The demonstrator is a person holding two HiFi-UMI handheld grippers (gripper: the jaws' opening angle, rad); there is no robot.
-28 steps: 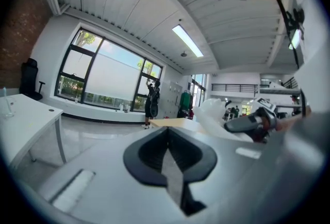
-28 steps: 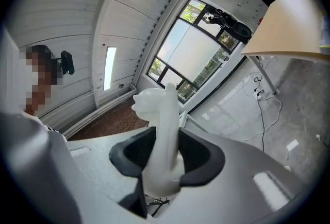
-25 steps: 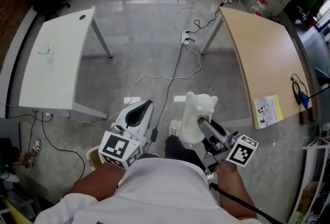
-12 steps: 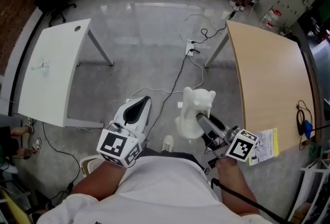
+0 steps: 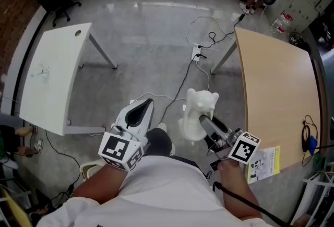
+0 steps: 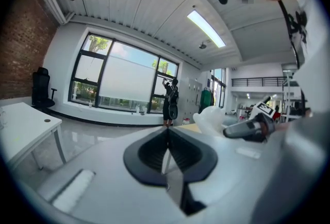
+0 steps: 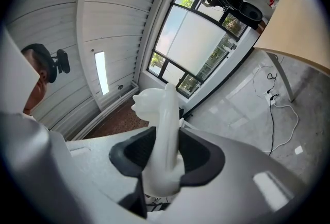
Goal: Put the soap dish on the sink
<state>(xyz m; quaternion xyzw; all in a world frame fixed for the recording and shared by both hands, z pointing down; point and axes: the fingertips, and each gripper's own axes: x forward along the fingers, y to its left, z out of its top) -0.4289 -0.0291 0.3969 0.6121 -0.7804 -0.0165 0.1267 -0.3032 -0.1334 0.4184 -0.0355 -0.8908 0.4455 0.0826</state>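
While right tongs (image 5: pixel 204 121) clamp soap dish (image 5: pixel 200 105), wooden desk (image 5: pixel 276 85) edges grey floor (image 5: pixel 151 38).

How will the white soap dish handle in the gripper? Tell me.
Probably stiff: the soap dish shows no sag though the right gripper clamps only its thin edge. Likely light, carried that way. Its smooth white surface could slip.

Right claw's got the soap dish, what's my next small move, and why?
Probably turn and look for the sink first: the right claw grips the soap dish over the floor, and no view shows a sink, only a white desk and a wooden desk. Opening that claw here would likely drop it.
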